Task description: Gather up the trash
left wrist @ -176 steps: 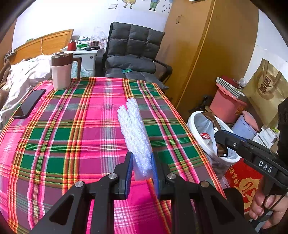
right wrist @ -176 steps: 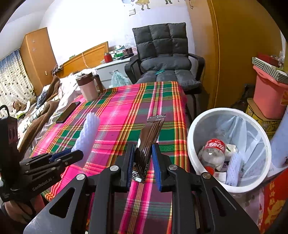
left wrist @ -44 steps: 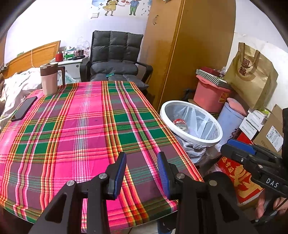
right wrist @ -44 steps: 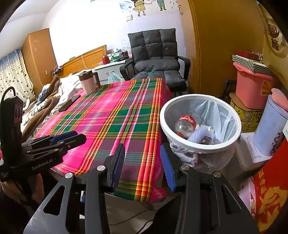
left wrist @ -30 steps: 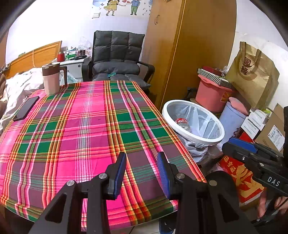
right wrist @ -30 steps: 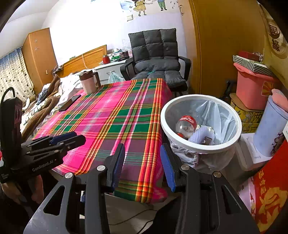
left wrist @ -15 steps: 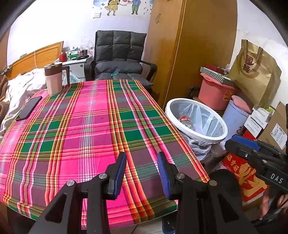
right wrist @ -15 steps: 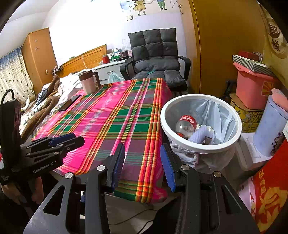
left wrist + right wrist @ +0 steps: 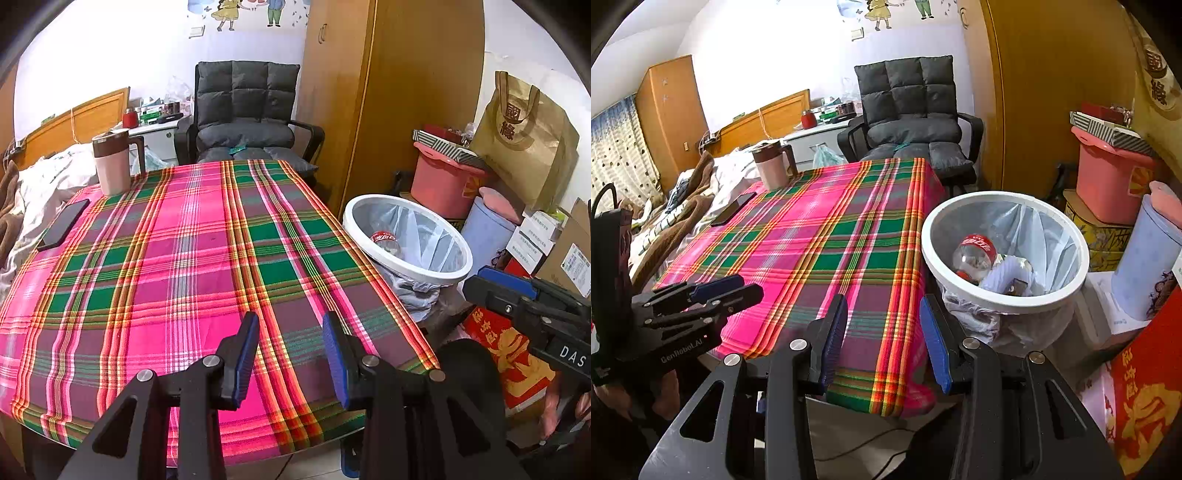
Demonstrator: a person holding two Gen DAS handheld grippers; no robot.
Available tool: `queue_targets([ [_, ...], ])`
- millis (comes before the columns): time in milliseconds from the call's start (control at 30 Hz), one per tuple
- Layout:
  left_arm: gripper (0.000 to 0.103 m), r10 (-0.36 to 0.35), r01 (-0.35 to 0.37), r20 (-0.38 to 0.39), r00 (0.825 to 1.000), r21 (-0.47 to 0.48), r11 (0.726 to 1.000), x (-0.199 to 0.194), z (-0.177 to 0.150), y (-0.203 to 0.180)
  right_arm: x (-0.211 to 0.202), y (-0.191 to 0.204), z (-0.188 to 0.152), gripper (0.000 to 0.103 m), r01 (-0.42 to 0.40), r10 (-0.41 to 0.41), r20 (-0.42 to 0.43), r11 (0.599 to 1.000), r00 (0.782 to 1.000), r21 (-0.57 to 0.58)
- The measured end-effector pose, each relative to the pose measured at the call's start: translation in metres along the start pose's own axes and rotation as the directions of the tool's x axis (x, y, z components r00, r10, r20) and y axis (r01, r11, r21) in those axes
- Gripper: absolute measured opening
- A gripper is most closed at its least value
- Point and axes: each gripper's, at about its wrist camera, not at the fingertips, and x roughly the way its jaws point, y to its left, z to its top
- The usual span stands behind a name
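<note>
Bright daylight, washed-out back wall, fisheye bending, dark vignetted corners

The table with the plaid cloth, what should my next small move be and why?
Probably just lower both tools and stop: the left claw and right claw are open and empty, only a mug and phone sit on the table, and the trash lies in the bin.

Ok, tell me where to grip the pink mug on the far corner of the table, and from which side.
Take the pink mug by its brown handle, which sticks out on the side facing the chair. Come in level from that side, across the table. It stands upright, and its body looks too wide for the open left gripper.
</note>
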Motion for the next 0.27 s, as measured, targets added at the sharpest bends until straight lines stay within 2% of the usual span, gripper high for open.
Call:
queue_targets([
  [267,0.035,0.012,-0.012,0.006,1.0,-0.001,1.0,0.0006,-0.0009,0.002,0.0009,-0.0001,-0.0002,0.043,0.0,0.0,-0.002,1.0,1.0,0.0],
])
